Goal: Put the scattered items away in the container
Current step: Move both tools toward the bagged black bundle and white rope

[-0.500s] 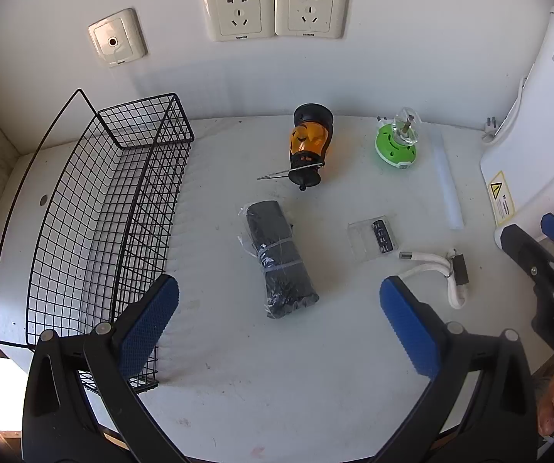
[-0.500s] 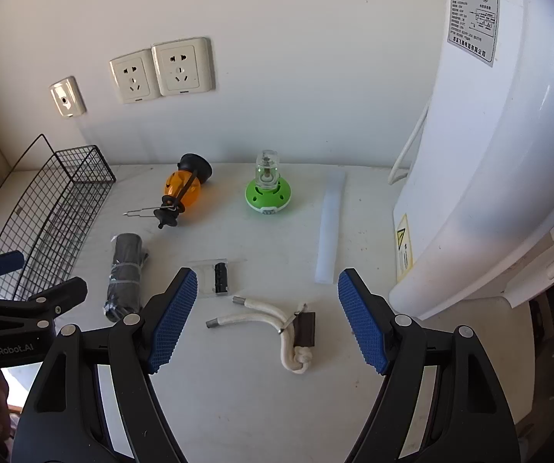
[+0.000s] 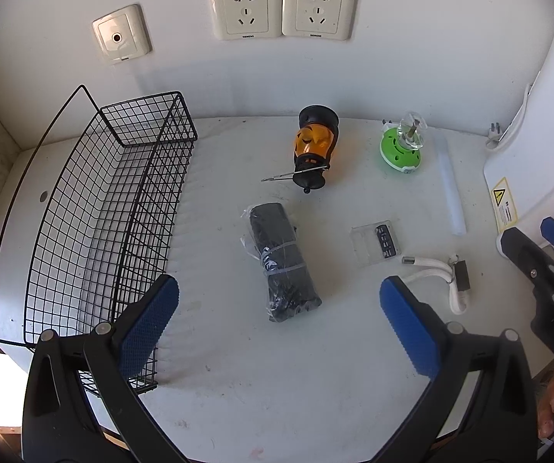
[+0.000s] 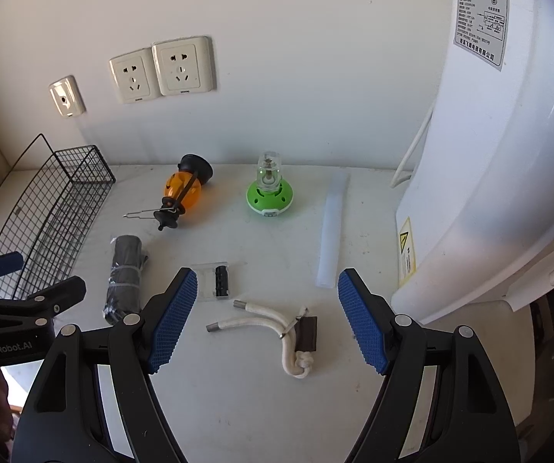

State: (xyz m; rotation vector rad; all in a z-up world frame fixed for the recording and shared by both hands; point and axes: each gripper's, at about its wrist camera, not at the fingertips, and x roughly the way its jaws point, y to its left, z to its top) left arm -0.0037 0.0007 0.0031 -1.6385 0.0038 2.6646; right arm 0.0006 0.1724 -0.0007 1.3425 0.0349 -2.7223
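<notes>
A white water dispenser point(image 4: 500, 162) crowds the right edge of a white tabletop point(image 3: 315, 378) where nothing has yet been tidied: the black wire basket point(image 3: 95, 231) at the left stands empty. Both hand-held tools hover above the surface, the left gripper point(image 3: 279, 326) and the right gripper point(image 4: 267, 318) each with jaws spread wide and nothing between the blue pads.

Scattered items lie well apart. A dark rolled bundle in plastic wrap point(image 3: 282, 260) sits nearest the basket; its slick film could slide out of a pinch. Behind it, an orange pumpkin lantern point(image 3: 311, 150) lies on its side, likely to roll, with a thin wire handle that could snag the basket mesh. The green-based lamp with a clear dome point(image 3: 402, 146) stands upright and may tip if nudged. A translucent tube point(image 4: 331, 231) lies close to the dispenser, leaving little room for a jaw. The knotted white cord with a brown tag point(image 4: 277, 326) could dangle and catch. The flat clear packet point(image 4: 215, 281) offers little to grip.
</notes>
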